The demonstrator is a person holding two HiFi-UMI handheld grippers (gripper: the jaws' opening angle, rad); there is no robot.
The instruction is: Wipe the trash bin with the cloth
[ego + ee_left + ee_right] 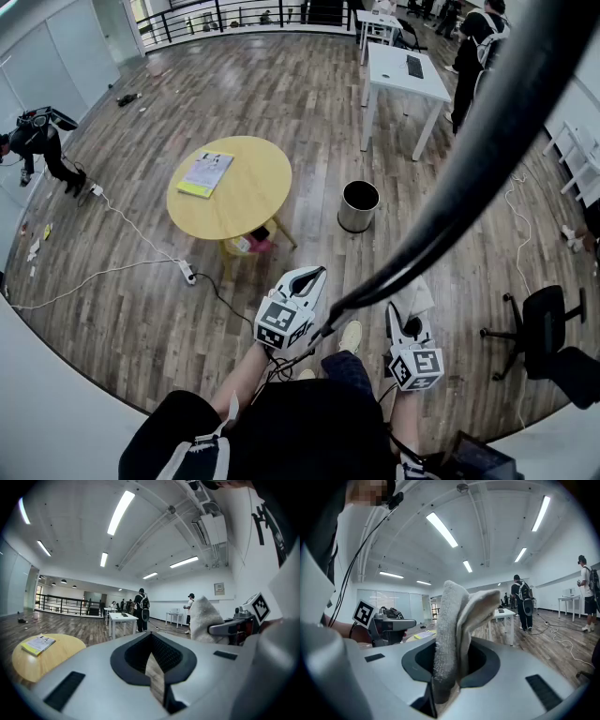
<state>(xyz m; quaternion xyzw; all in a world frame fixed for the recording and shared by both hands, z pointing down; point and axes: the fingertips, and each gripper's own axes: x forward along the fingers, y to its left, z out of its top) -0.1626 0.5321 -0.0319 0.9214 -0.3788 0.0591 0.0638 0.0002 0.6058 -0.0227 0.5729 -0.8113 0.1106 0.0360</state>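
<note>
The trash bin (pixel 359 206) stands open on the wooden floor (pixel 281 84) just beside the round yellow table (pixel 244 192), well apart from the right gripper (pixel 411 323) clamping the cloth (pixel 452 630) and the left gripper (pixel 309 279), closed and empty, while a blurred black cable (pixel 487 131) hides some floor.
</note>
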